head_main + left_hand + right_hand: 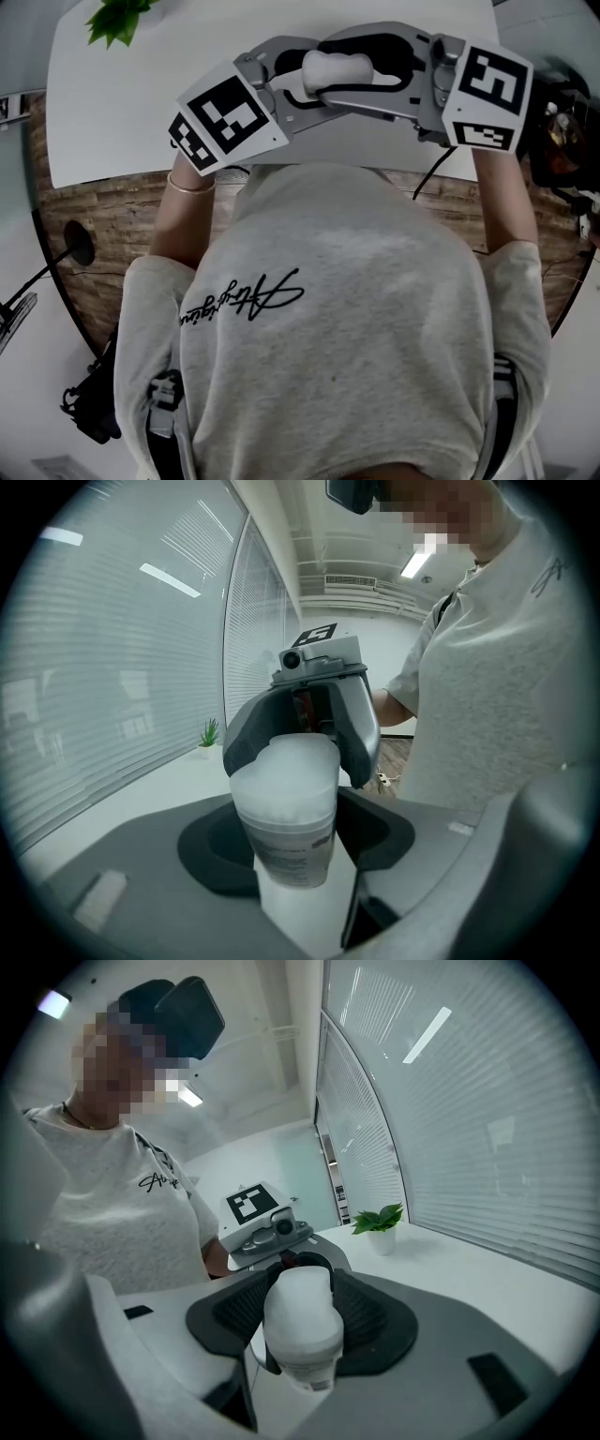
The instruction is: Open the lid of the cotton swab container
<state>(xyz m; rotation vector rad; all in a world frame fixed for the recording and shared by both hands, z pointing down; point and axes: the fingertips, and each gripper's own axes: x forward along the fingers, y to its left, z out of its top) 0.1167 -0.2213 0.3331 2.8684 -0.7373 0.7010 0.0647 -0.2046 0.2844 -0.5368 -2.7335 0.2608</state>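
Head view: I have the cotton swab container (336, 67) held level in the air above the white surface (122, 103), between the left gripper (295, 82) and the right gripper (386, 73). Each gripper's cube carries black-and-white square markers. A potted plant (117, 19) stands at the surface's far edge. The grey shirt (328, 319) bears a line of black cursive script that I cannot read.

Left gripper view: this gripper's jaws are closed on the container's labelled body. The label shows dark print, too small to read. The frosted lid (286, 766) sits on the body, and the right gripper's jaws clasp it from the far side.

Right gripper view: the jaws are clamped on the container's white rounded end. A strip of small print near the camera is illegible. The left gripper holds the far end.
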